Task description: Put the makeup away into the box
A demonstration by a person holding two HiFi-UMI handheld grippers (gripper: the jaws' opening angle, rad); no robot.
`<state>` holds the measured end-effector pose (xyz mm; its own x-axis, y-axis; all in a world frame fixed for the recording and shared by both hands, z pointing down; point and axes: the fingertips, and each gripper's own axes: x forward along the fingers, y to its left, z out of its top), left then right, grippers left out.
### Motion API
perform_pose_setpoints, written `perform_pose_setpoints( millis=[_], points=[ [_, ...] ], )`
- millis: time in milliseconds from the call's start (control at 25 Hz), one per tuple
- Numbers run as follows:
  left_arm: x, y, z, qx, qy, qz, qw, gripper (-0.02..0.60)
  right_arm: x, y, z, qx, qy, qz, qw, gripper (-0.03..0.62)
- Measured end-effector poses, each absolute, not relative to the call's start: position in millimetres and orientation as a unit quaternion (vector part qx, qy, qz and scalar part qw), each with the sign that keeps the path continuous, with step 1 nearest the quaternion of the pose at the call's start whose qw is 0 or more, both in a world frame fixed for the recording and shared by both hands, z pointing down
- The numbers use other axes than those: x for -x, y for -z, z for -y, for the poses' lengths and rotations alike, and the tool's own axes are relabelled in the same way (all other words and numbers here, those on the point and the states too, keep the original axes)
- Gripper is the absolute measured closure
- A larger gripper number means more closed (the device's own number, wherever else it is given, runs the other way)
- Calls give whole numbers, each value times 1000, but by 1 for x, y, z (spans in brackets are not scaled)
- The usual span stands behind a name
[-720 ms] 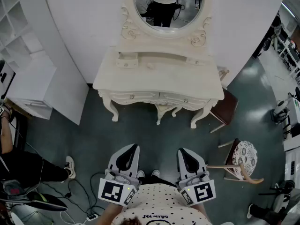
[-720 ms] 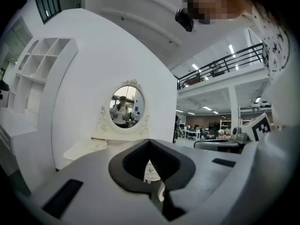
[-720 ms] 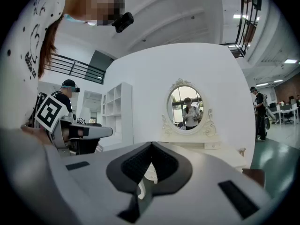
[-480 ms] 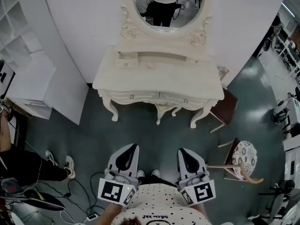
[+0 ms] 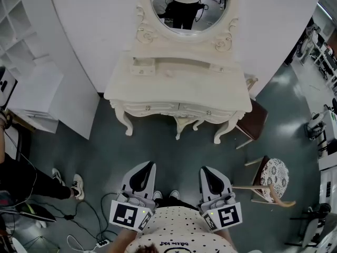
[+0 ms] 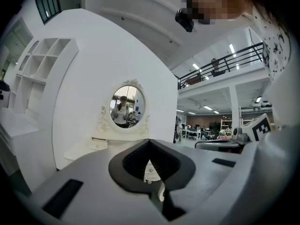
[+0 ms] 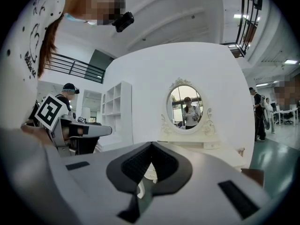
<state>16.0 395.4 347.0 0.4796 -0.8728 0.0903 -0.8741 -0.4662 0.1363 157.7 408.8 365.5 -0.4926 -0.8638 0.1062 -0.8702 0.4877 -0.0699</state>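
A white dressing table point(image 5: 179, 91) with an oval mirror point(image 5: 188, 5) stands across the floor ahead of me. On its top at the back left sits a small white box point(image 5: 142, 66), with another small white piece point(image 5: 218, 68) at the back right. Makeup items are too small to make out. My left gripper point(image 5: 148, 165) and right gripper point(image 5: 207, 169) are held side by side close to my body, well short of the table, pointing at it. Both are shut with nothing in them. The table shows beyond the left gripper point(image 6: 149, 144) and the right gripper point(image 7: 151, 145) in their own views.
A brown chair point(image 5: 254, 121) stands at the table's right corner, and a round patterned stool point(image 5: 274, 175) is nearer on the right. White shelves point(image 5: 23, 51) stand at the left. A person's legs point(image 5: 37, 183) and floor cables point(image 5: 87, 228) are at the lower left.
The person at the left has shifted their feet and the gear beside them. Both grippers and the table stay as they were.
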Motion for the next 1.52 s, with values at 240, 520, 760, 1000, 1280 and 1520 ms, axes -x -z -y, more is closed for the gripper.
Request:
perform_pose_setpoints(
  millis=[240,520,760,1000,1280,1520],
  points=[
    [-25,-348,-397,-855,-4,512,80,577,-167,-365,-409,-502,-55,863,19,588],
    [-32,-358,-399,-851,1,519,82,577,-180,-381,-414,-506,-64,860,33,588],
    [-36,-359,-390,-856,-2,509,83,577,-179,-385,-403,-507,-68,858,38,588],
    [-20,-362,-355,-860,-3,503,90,577,-163,-386,-369,-514,-70,854,40,588],
    [13,-351,-298,-872,-8,481,94,577,-124,-368,-309,-530,-65,845,31,588],
    [42,-346,-261,-881,-7,464,92,577,-85,-368,-274,-536,-68,841,33,588]
  ],
)
